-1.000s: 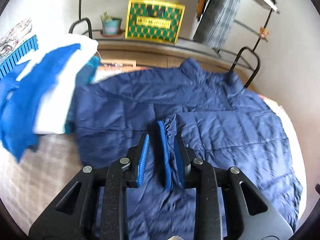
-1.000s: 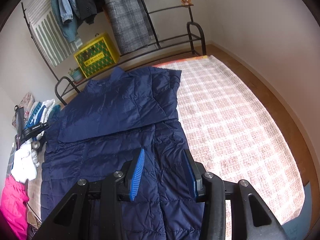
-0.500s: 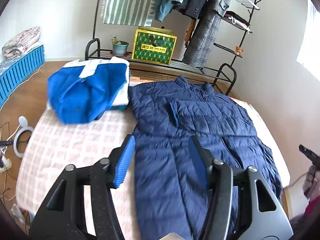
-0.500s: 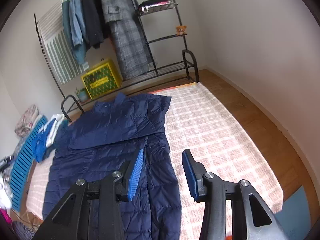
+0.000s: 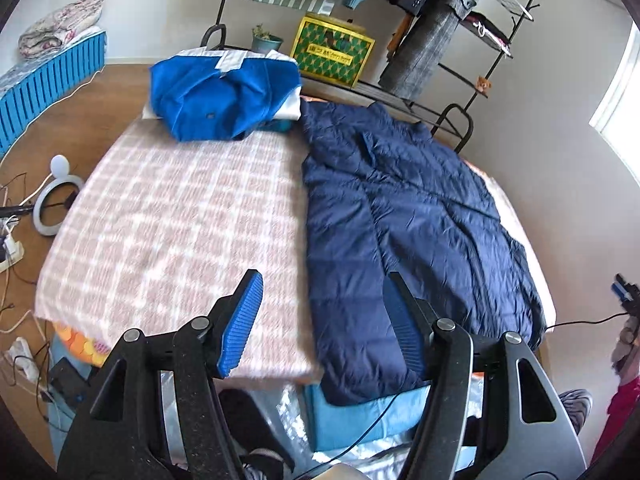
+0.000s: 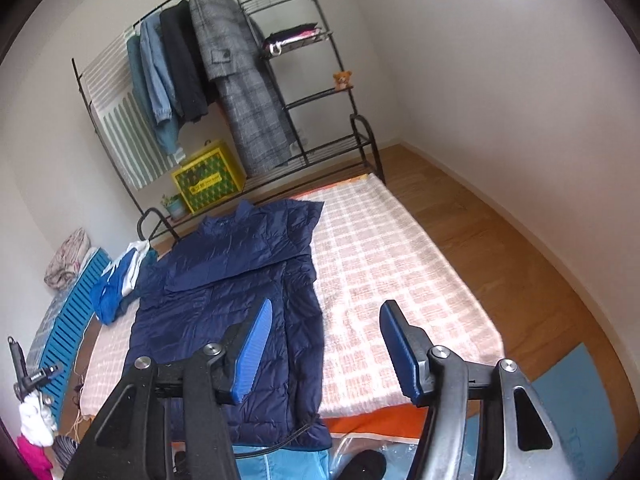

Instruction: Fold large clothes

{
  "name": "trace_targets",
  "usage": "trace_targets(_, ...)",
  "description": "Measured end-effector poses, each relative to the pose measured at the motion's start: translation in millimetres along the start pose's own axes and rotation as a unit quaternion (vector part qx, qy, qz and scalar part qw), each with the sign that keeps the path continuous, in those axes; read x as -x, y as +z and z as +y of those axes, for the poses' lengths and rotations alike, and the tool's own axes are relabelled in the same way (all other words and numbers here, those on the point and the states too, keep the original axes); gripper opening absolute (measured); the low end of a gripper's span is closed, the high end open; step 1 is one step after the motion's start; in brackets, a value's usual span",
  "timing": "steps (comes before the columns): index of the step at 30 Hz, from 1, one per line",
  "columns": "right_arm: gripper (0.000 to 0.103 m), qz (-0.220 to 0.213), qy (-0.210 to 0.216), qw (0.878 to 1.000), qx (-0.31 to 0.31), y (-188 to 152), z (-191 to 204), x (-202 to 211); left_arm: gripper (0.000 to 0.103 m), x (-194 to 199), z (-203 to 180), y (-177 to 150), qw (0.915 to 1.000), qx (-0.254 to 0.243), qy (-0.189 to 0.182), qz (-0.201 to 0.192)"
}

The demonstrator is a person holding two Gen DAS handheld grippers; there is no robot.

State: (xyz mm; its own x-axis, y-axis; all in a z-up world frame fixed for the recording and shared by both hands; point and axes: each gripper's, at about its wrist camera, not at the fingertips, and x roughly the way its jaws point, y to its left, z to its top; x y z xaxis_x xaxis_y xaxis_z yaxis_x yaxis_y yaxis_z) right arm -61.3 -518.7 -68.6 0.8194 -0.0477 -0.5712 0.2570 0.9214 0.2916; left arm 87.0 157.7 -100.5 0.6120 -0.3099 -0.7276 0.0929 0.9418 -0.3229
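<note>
Both grippers pulled back off the jacket, jaws wide apart, nothing held.

Checked bed cover [image 5: 180, 216] now fills more of both views than 0.5 s ago. Navy puffer jacket [image 5: 404, 216] lies flat along the bed, sleeves folded in across the chest; hem hangs over the near edge, below and ahead of the jaws. Left gripper [image 5: 320, 320]: left pad over bare cover, right pad over the jacket hem; a second ago it had a fold of fabric between the pads. Right gripper [image 6: 326, 354]: left pad over jacket [image 6: 224, 300], right pad over cover [image 6: 392, 264]. Blue-white folded garment [image 5: 224, 98] far ahead-left of the left jaws.
</note>
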Motion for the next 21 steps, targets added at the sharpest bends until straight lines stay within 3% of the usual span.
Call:
trace_targets(5, 0.06, -0.031, -0.038, 0.999, 0.023, 5, -2, 38, 0.064, 12, 0, -10, 0.9999, -0.013, 0.008, 0.0)
trace_targets(9, 0.06, -0.035, -0.041, 0.998, 0.018, -2, -8, 43, 0.064, 7, 0, -20, 0.9999, -0.014, -0.003, 0.009)
trace_targets(15, 0.06, 0.055, -0.011, 0.998, 0.008, -39, -13, -22, 0.065, -43, -9, -47, 0.9964, 0.002, -0.042, 0.073)
trace_targets(21, 0.06, 0.163, -0.009, 0.986, 0.027, -93, -9, -108, 0.065, -98, -11, -84, 0.9873, 0.026, -0.066, 0.142)
